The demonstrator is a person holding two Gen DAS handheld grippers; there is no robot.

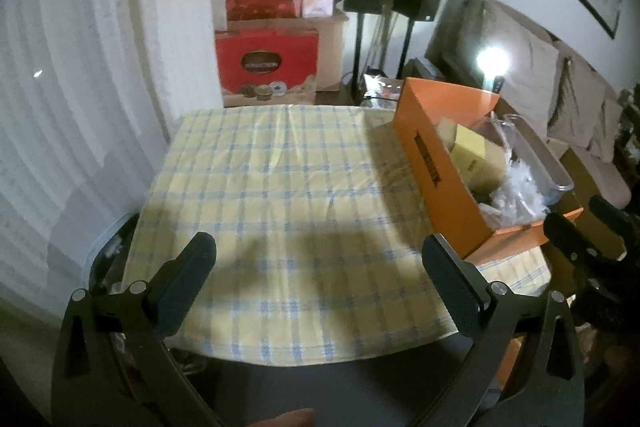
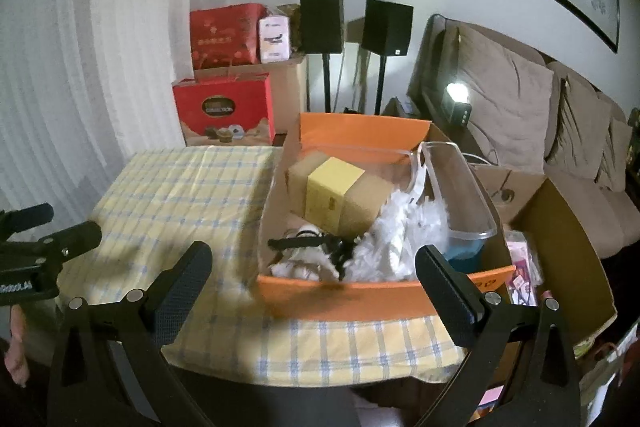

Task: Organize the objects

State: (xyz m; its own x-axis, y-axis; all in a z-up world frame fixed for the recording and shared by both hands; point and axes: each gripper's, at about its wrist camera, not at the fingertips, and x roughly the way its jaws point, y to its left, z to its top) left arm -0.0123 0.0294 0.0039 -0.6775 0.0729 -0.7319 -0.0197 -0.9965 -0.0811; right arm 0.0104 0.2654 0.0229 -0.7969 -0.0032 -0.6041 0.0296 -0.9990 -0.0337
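An orange cardboard box stands on the right side of a table under a yellow checked cloth. Inside it lie a yellow carton, a clear plastic tub, white fluffy material and a black-and-white item. The same orange box shows at the right in the left wrist view. My left gripper is open above the cloth's near edge, holding nothing. My right gripper is open in front of the box's near wall, also holding nothing.
Red gift boxes are stacked against the back wall beside two black speakers on stands. A brown sofa with cushions runs along the right. An open brown carton sits right of the table. A small lamp glows.
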